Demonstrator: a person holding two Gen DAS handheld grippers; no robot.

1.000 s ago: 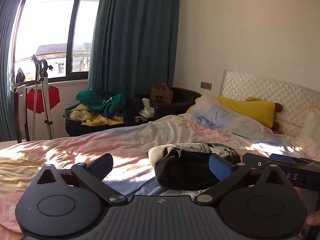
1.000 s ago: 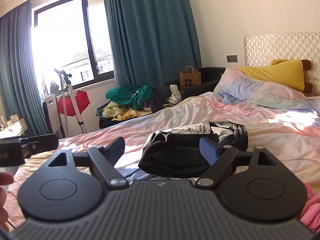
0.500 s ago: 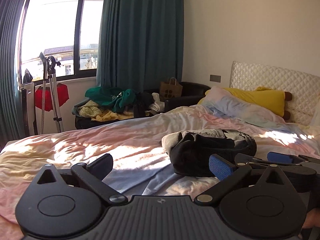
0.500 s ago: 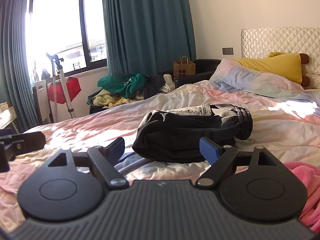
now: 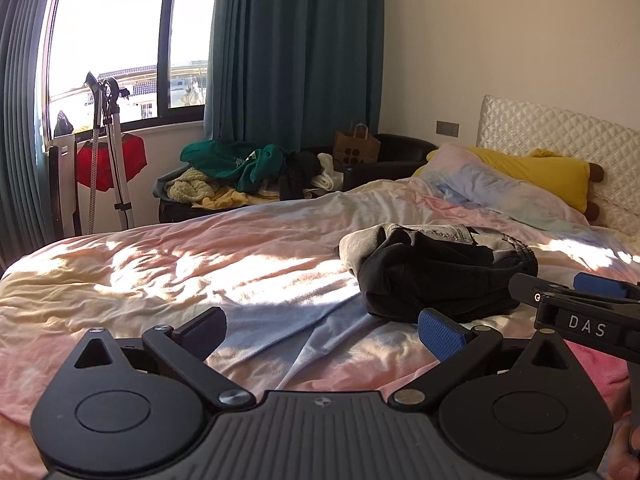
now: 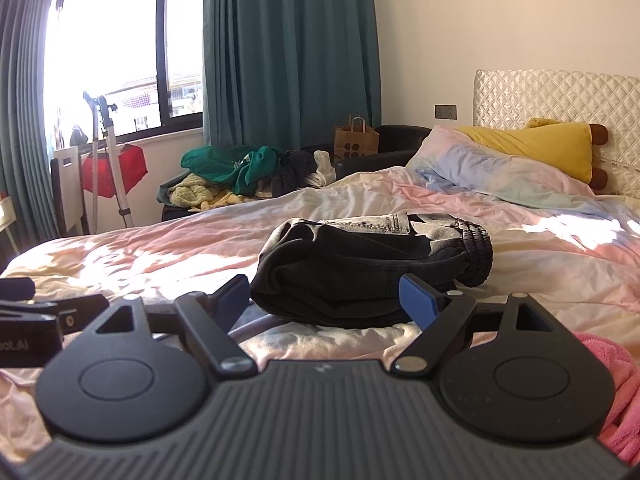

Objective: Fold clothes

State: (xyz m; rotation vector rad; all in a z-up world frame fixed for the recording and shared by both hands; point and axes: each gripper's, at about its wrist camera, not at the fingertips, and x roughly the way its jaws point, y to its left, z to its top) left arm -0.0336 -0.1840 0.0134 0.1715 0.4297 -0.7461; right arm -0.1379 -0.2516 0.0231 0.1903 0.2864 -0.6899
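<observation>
Both grippers' fingers apart, empty. Dark clothes pile (image 6: 372, 268) just ahead of right gripper (image 6: 326, 298). Only left view: left gripper (image 5: 324, 330), blue sheet fold (image 5: 320, 320) between fingers. Pink cloth (image 6: 616, 392), poss. towel, beside right fingers.

sun pours through the window (image 5: 112, 44) ahead of me and falls in patches on my bed (image 5: 168, 264). teal curtains (image 5: 296, 52) hang beside it, against a cream wall (image 5: 500, 40). a quilted white headboard (image 5: 560, 148) stands at the right, with a dark armchair (image 5: 400, 152) in the corner.
</observation>
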